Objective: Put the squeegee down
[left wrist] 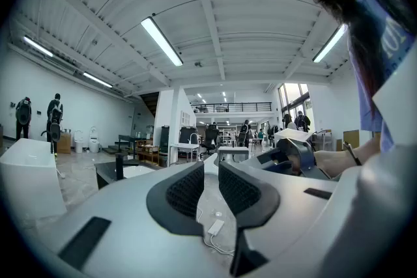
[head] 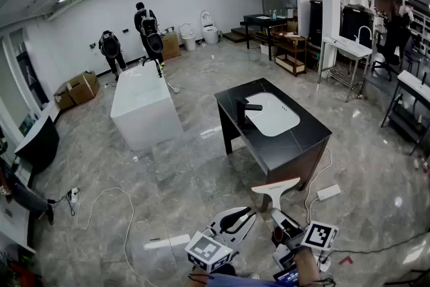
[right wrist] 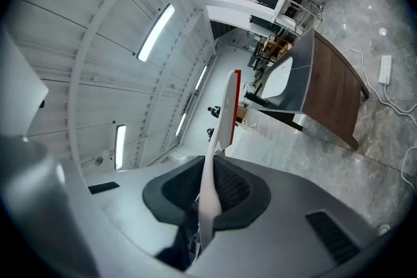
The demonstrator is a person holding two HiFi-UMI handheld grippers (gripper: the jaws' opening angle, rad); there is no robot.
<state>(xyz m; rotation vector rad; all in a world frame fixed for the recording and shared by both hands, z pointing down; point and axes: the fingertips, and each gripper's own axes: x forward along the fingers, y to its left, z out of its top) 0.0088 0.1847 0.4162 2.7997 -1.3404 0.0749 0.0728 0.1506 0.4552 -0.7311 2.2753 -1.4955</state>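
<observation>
The squeegee point(head: 275, 187) is white with a red rubber edge. It hangs in the air near the front corner of the black vanity point(head: 299, 144). My right gripper point(head: 277, 214) is shut on its thin handle, and the blade stands out past the jaws. In the right gripper view the squeegee point(right wrist: 225, 114) rises from between the pads of my right gripper point(right wrist: 210, 189). My left gripper point(head: 250, 214) sits just left of it, low in the head view. The left gripper point(left wrist: 210, 172) has its jaws almost together with only a thin slit and nothing between them.
The vanity holds a white sink point(head: 272, 114) and a black tap. A white bathtub point(head: 141, 104) stands to its left. A power strip point(head: 328, 192) and cables lie on the grey floor. Two people point(head: 149, 27) stand by the back wall, near cardboard boxes point(head: 77, 87).
</observation>
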